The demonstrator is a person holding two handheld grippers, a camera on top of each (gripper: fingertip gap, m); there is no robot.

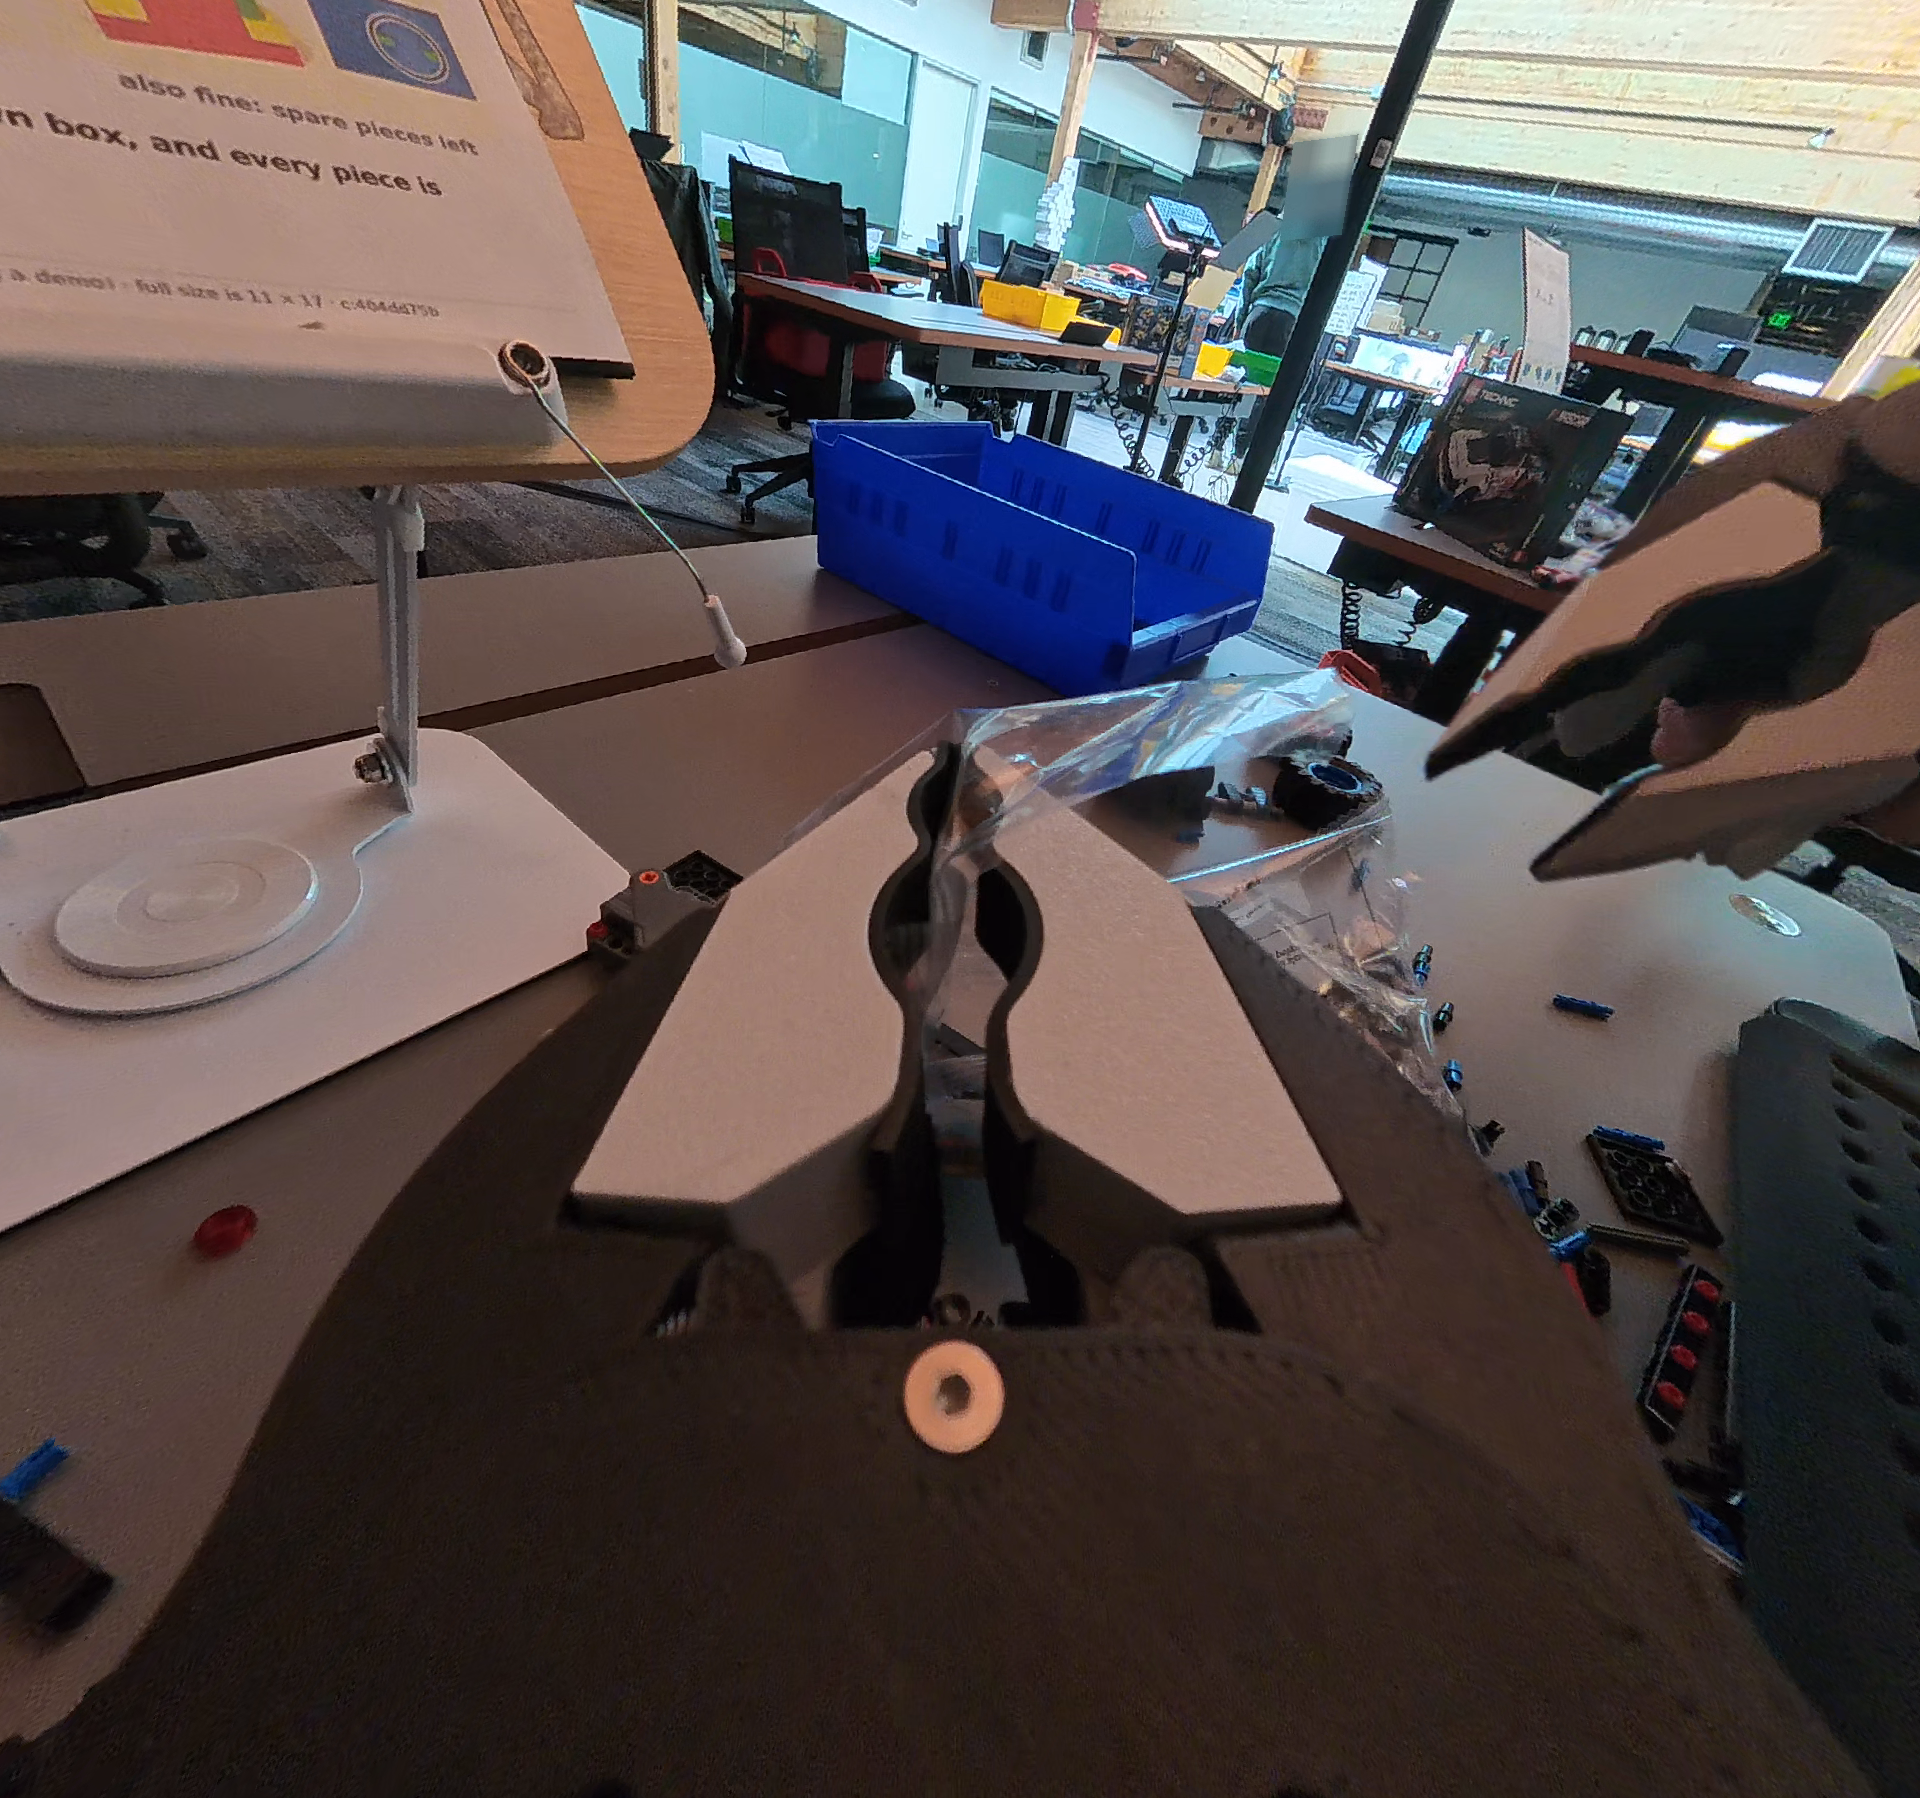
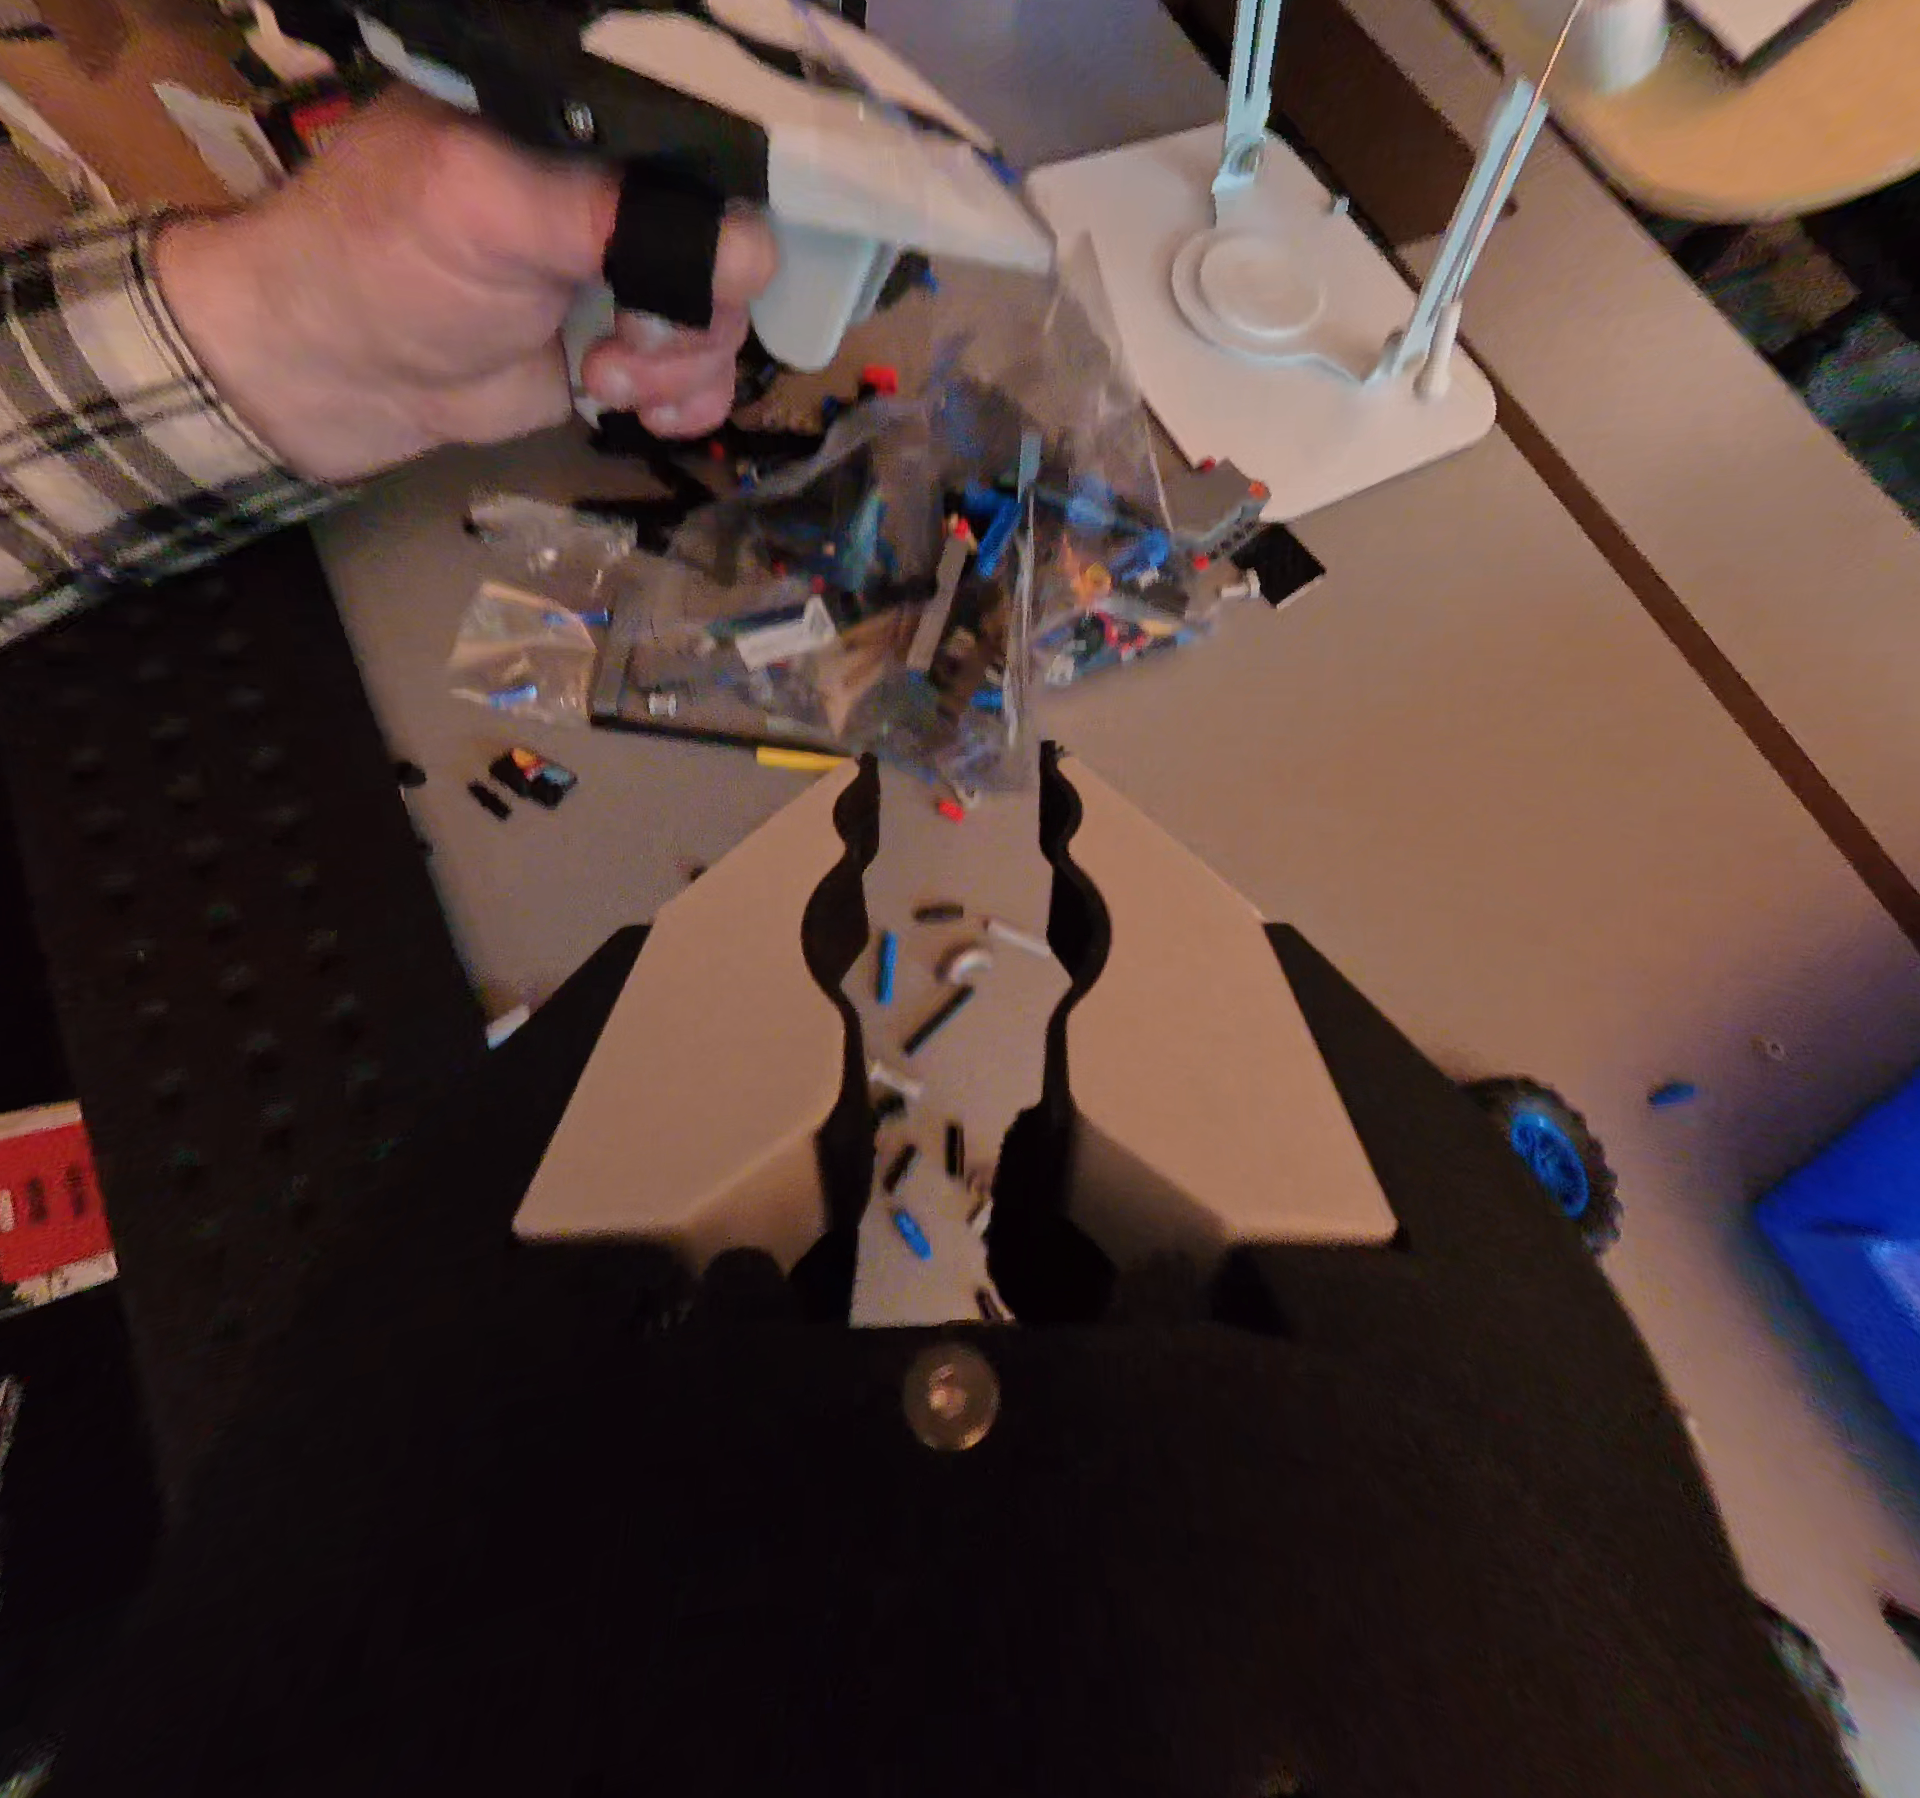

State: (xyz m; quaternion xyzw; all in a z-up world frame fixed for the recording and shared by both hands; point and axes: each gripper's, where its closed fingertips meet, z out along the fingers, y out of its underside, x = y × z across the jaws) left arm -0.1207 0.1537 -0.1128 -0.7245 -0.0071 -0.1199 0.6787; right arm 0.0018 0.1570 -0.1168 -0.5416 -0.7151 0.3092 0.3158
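Observation:
My left gripper (image 1: pixel 954 772) is shut on the edge of a clear plastic bag (image 1: pixel 1153 761) and holds it up above the grey table (image 1: pixel 727 772). In the right wrist view the left gripper (image 2: pixel 1023 231) pinches the top of the bag (image 2: pixel 977 543), which hangs over a heap of small blue, black and grey building pieces (image 2: pixel 831 605). My right gripper (image 2: pixel 956 761) is open and empty, just short of the bag's lower end, above loose pins (image 2: pixel 940 1016). It also shows at the right of the left wrist view (image 1: pixel 1486 813), open.
A blue bin (image 1: pixel 1039 553) stands at the table's far edge. A white stand base (image 1: pixel 208 927) holding a board with a printed sheet (image 1: pixel 260 117) is at left. A black-and-blue wheel (image 2: pixel 1553 1172), a black perforated chair back (image 1: pixel 1829 1333) and scattered small pieces (image 1: pixel 1652 1187) lie at right.

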